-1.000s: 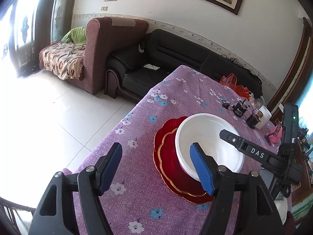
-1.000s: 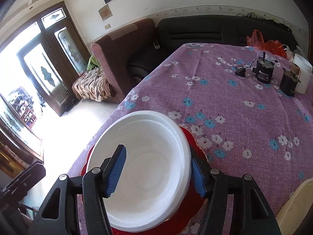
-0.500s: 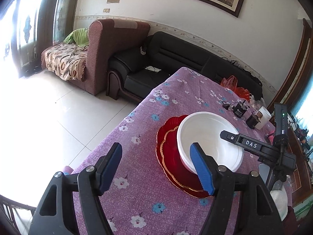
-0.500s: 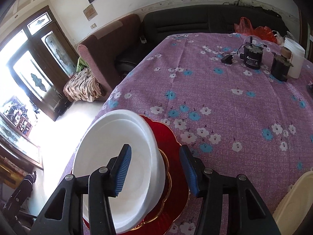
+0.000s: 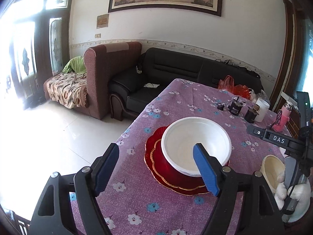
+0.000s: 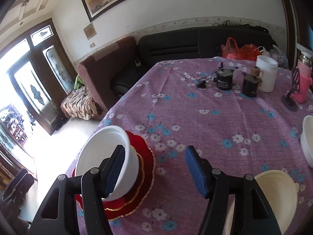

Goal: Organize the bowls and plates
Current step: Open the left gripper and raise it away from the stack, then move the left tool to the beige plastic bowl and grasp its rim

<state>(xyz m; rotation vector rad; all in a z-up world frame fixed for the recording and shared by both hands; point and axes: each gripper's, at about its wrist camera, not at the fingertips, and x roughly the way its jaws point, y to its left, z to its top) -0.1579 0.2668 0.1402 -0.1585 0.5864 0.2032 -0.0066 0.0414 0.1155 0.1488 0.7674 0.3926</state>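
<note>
Both claws (image 5: 156, 168) (image 6: 154, 170) tilted down, opening, empty.

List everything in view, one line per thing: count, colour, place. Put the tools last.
bowl: 1, white, on the red plates near the table's left edge
plates: 2, red with gold rims, stacked under the bowl
cream bowl: 1, cream, table's near right corner
second white bowl: 1, white, right edge, partly cut off
tablecloth: 1, purple with white and blue flowers, covering the table
jar: 1, white, far right of the table
black devices: 2, black, beside the jar
pink bottle: 1, pink, far right
sofa: 1, black, behind the table
armchair: 1, maroon, left of the sofa
left tool: 1, black with blue pads, jaws opening, nothing between them
right tool: 1, same colours, jaws opening, empty
</note>
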